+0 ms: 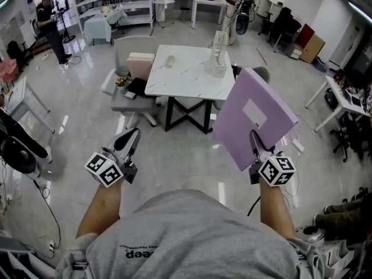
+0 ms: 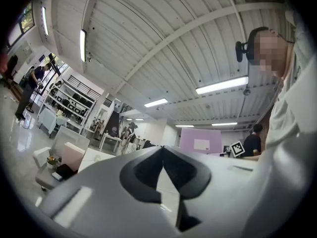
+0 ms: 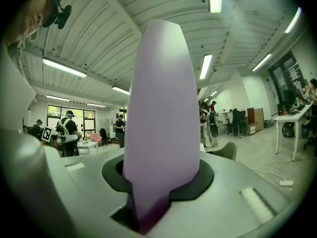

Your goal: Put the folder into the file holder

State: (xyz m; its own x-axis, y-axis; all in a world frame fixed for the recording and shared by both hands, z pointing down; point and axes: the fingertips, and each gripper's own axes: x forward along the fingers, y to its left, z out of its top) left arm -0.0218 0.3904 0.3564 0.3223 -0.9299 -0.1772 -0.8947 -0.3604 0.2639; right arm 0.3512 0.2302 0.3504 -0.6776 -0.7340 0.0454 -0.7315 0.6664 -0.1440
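A purple folder [image 1: 253,118] with a white label stands tilted in the air at the right, and my right gripper [image 1: 256,150] is shut on its lower edge. In the right gripper view the folder [image 3: 161,108] rises straight up from between the jaws of the right gripper [image 3: 158,182]. The file holder [image 1: 219,54], a pale wire rack, stands on the far right part of the white marble table [image 1: 186,77], well ahead of the folder. My left gripper [image 1: 129,137] hangs low at the left, shut and empty; in its own view the tips of the left gripper [image 2: 162,150] touch.
A grey chair [image 1: 131,68] with a pink box [image 1: 140,63] and dark items stands left of the table. A small bottle [image 1: 171,61] lies on the tabletop. A white desk [image 1: 343,97] stands at the right, and a person [image 1: 52,28] at the far left.
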